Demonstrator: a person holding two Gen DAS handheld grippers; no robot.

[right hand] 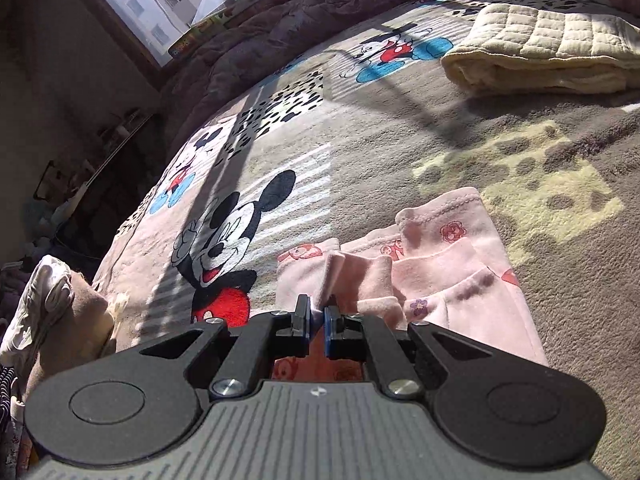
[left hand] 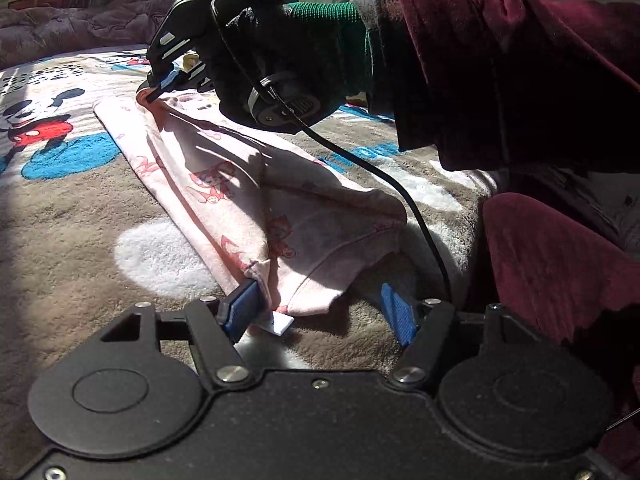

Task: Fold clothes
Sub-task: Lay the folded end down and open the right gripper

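A pink printed garment [left hand: 256,200] lies stretched along the Mickey Mouse blanket [left hand: 80,208]. My left gripper [left hand: 320,312] is open, its blue pads [left hand: 244,304] on either side of the garment's near end and white tag. My right gripper [left hand: 160,90], seen at the garment's far end, is shut on a pinch of its edge. In the right wrist view the right gripper [right hand: 317,326] is shut on a fold of the pink garment [right hand: 440,280], which spreads to the right of it.
A folded cream quilted blanket [right hand: 548,48] lies at the far right of the bed. A rumpled purple duvet [right hand: 320,12] runs along the window side. Clothes [right hand: 44,304] are piled at the bed's left edge. My maroon sleeve [left hand: 520,68] crosses above the garment.
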